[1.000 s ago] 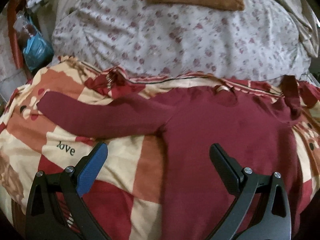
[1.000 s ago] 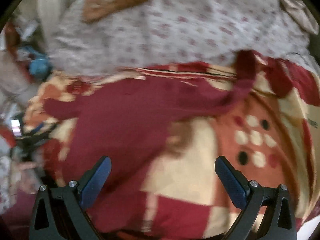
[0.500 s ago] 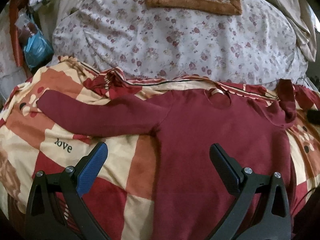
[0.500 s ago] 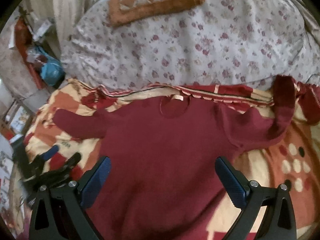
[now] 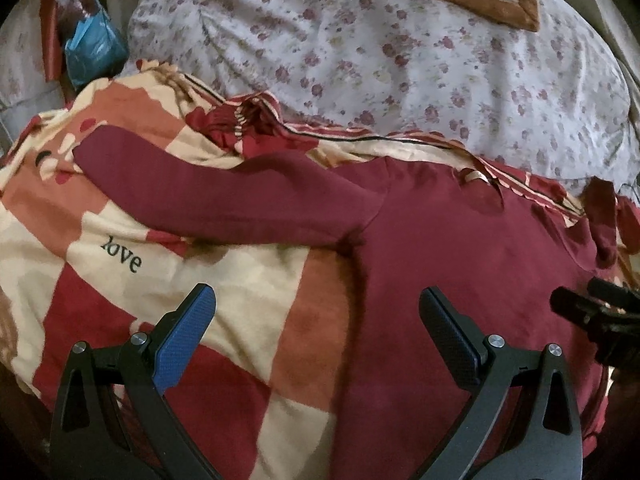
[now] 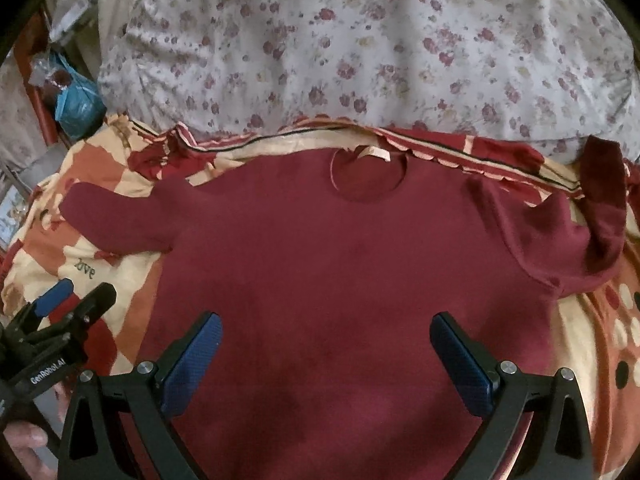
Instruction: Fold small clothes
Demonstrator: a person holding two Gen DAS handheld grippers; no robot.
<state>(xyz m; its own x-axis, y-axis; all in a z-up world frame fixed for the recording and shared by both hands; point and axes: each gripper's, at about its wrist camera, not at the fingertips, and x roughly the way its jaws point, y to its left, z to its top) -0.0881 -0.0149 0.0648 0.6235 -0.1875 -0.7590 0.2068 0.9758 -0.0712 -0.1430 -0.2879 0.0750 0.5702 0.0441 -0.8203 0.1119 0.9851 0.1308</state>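
Patchwork blanket [image 5: 248, 280], floral quilt [image 6: 360, 48], perhaps bag [image 5: 94, 46]

Black left tongs [image 5: 316, 316], blue pads [image 5: 182, 340], silver screws, right tongs [image 6: 326, 342] alike

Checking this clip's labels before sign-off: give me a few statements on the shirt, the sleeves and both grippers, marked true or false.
1. The maroon shirt lies spread flat, neckline away from the cameras. True.
2. The left gripper is clamped on a sleeve. False: it is open, holding nothing.
3. The sleeve on the shirt's left side lies stretched out over the patchwork blanket. True.
4. The right-side sleeve lies straight too. False: it bends upward, its end doubled back.
5. The right gripper is open over the shirt's body. True.
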